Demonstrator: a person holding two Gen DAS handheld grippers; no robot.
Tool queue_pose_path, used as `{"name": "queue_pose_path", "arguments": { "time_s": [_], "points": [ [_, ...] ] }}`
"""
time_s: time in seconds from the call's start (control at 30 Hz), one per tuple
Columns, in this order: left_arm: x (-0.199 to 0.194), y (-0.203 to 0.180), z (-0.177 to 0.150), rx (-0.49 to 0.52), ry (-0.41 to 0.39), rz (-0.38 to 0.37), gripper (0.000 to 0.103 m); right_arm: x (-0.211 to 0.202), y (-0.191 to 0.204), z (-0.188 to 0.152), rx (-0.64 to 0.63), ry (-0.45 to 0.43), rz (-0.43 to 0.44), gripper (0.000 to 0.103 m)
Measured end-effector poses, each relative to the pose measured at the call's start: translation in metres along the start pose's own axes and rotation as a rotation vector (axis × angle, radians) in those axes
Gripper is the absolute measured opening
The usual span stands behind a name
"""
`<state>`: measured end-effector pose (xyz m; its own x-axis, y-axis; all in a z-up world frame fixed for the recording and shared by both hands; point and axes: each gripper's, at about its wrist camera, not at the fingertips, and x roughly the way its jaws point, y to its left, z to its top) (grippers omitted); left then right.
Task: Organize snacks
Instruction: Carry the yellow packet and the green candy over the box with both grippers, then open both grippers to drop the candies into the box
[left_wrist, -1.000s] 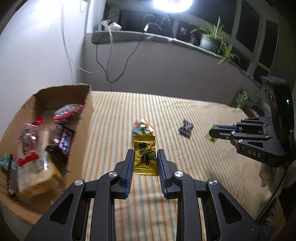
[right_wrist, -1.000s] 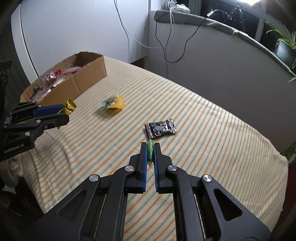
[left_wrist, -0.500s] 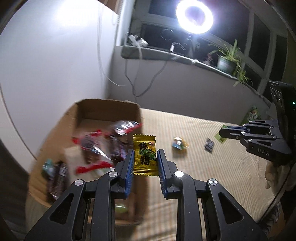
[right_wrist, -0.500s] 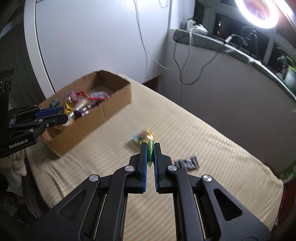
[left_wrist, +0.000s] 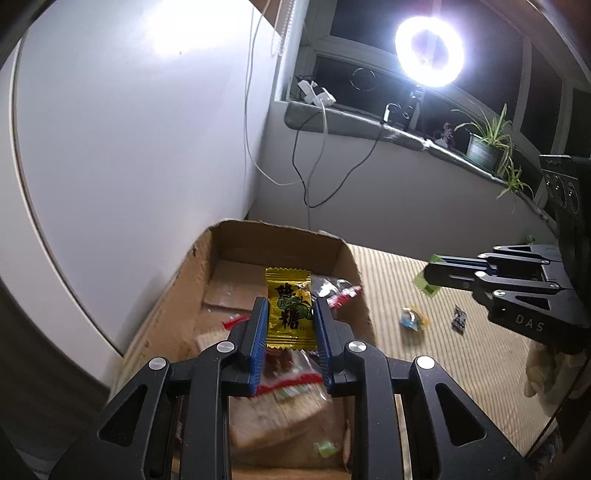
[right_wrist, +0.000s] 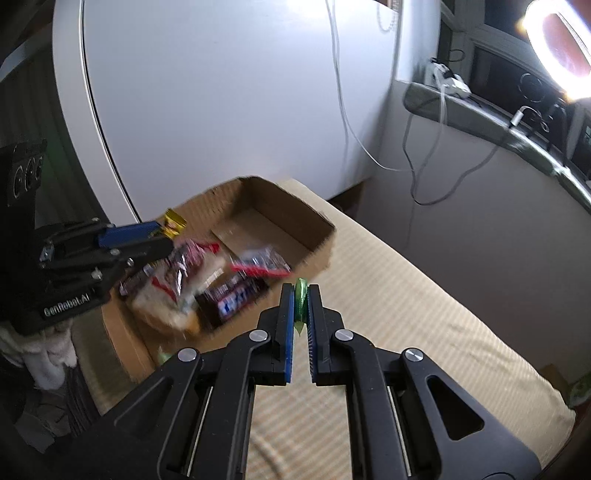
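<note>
My left gripper (left_wrist: 290, 308) is shut on a yellow candy packet (left_wrist: 289, 306) and holds it above the open cardboard box (left_wrist: 354, 273), which holds several wrapped snacks. My right gripper (right_wrist: 300, 295) is shut on a small green candy (right_wrist: 300, 301) and hovers near the box's right wall (right_wrist: 314, 254). In the right wrist view the left gripper (right_wrist: 162, 230) with the yellow packet (right_wrist: 173, 222) is over the box's left side. The right gripper (left_wrist: 430, 273) with the green candy (left_wrist: 424, 283) shows in the left wrist view.
A colourful candy (left_wrist: 412, 319) and a small black packet (left_wrist: 459, 319) lie on the striped cloth (left_wrist: 461, 369). White wall panel (right_wrist: 221, 92) behind the box. A ring light (left_wrist: 428, 51), cables and a potted plant (left_wrist: 484, 142) sit on the sill.
Both grippers have moved left toward the box with their candies. The left one now hangs over the box's contents; the right one has come close to the box's right wall.
</note>
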<state>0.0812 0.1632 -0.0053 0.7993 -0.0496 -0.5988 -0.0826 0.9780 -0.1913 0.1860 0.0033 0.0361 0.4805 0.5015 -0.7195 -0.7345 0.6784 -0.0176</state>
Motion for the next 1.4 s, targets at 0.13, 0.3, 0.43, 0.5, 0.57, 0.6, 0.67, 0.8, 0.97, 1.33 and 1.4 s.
{"name": "queue_pose_path", "arguments": {
  "time_s": [0.13, 0.3, 0.43, 0.5, 0.57, 0.6, 0.67, 0.8, 0.97, 1.33, 1.4],
  "points": [
    [0.005, 0.008, 0.006, -0.007, 0.004, 0.007, 0.023, 0.016, 0.009, 0.017, -0.012, 0.001, 0.022, 0.006],
    [0.012, 0.013, 0.01, -0.009, 0.007, 0.01, 0.023, 0.039, 0.015, 0.035, -0.009, 0.009, 0.058, 0.006],
    [0.019, 0.018, 0.013, -0.009, 0.016, 0.014, 0.023, 0.059, 0.017, 0.046, -0.003, 0.022, 0.085, 0.006],
    [0.021, 0.02, 0.013, -0.009, 0.019, 0.018, 0.023, 0.072, 0.017, 0.051, 0.004, 0.033, 0.1, 0.006],
    [0.023, 0.023, 0.013, -0.015, 0.021, 0.022, 0.023, 0.081, 0.016, 0.053, 0.011, 0.041, 0.108, 0.006],
    [0.024, 0.024, 0.014, -0.019, 0.022, 0.022, 0.023, 0.085, 0.016, 0.055, 0.012, 0.045, 0.11, 0.006],
    [0.025, 0.025, 0.013, -0.023, 0.024, 0.025, 0.023, 0.093, 0.015, 0.056, 0.016, 0.051, 0.117, 0.006],
    [0.027, 0.026, 0.012, -0.016, 0.03, 0.036, 0.023, 0.1, 0.014, 0.056, 0.018, 0.056, 0.129, 0.006],
    [0.027, 0.026, 0.013, -0.023, 0.028, 0.049, 0.023, 0.1, 0.014, 0.055, 0.011, 0.054, 0.129, 0.006],
    [0.021, 0.025, 0.011, -0.018, 0.01, 0.071, 0.039, 0.085, 0.013, 0.057, 0.006, 0.021, 0.075, 0.054],
    [0.018, 0.026, 0.011, -0.022, 0.005, 0.076, 0.049, 0.081, 0.013, 0.057, 0.003, 0.013, 0.069, 0.064]
  ]
}}
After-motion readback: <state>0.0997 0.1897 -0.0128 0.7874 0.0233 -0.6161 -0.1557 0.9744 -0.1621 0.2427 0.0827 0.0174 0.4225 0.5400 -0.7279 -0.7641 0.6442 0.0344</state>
